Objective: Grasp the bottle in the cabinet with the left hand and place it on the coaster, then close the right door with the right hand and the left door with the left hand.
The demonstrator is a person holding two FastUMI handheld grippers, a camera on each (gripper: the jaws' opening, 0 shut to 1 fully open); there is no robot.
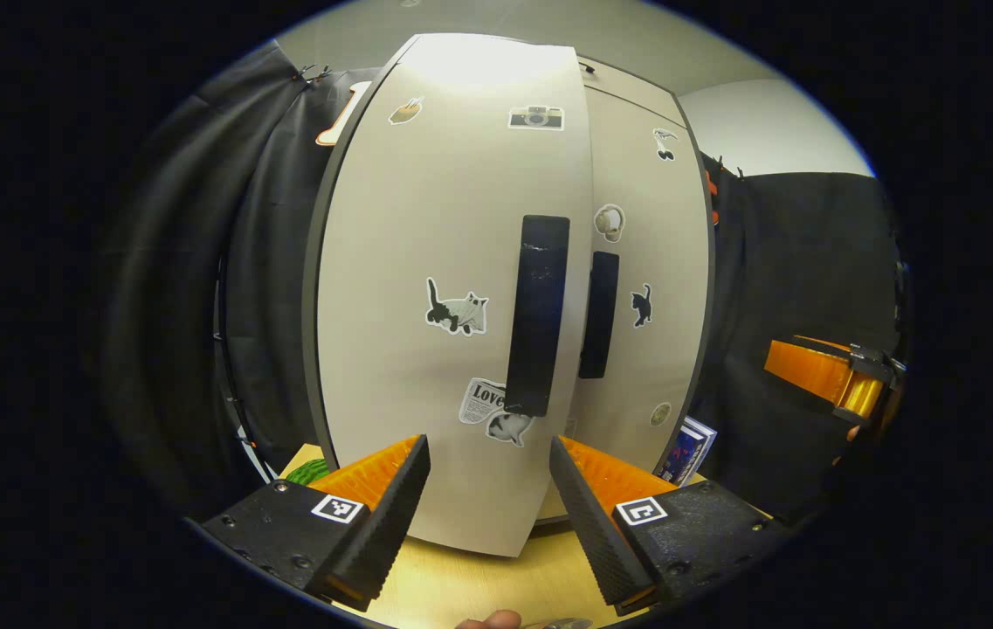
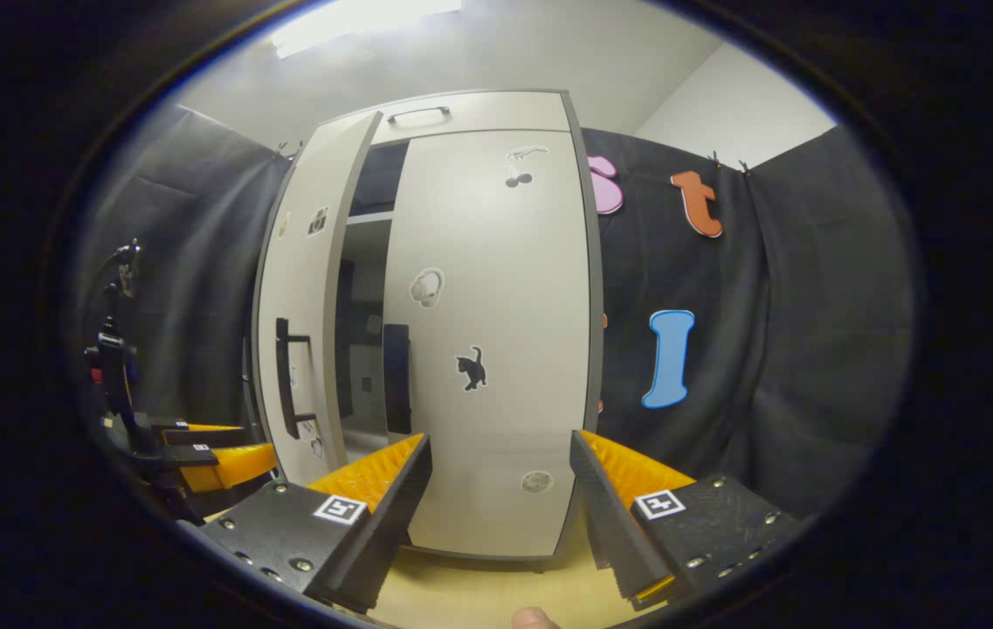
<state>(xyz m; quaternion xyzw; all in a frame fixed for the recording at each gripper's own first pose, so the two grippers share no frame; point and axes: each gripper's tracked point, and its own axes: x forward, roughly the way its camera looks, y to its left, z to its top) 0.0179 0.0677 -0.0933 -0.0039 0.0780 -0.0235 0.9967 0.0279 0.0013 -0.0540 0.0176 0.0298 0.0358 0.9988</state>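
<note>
Left gripper [image 1: 489,489] spread wide, pinching nothing, fingers level and pointed at the left door [image 1: 452,288] just ahead. Door handle [image 1: 538,314] straight ahead and a little above the gap between the fingers. Left door ajar, swung out toward the tool, its free edge lapping in front of the right door [image 1: 644,271].

Right gripper [image 2: 498,498] also spread, empty, facing the right door [image 2: 487,341], which looks shut or nearly so. From that side, a dark gap between left door [image 2: 299,306] and right door, shelves visible inside. Left gripper [image 2: 217,459] low and off to the left of that tool.

Bottle and coaster: cannot place them from here.

Probably the last step: closing the left door. Best done by pressing one fingertip flat on the panel near the handle, far from the hinge, then pushing forward steadily along the door's arc. Avoid hooking the handle or slamming; stop once flush with the right door.
</note>
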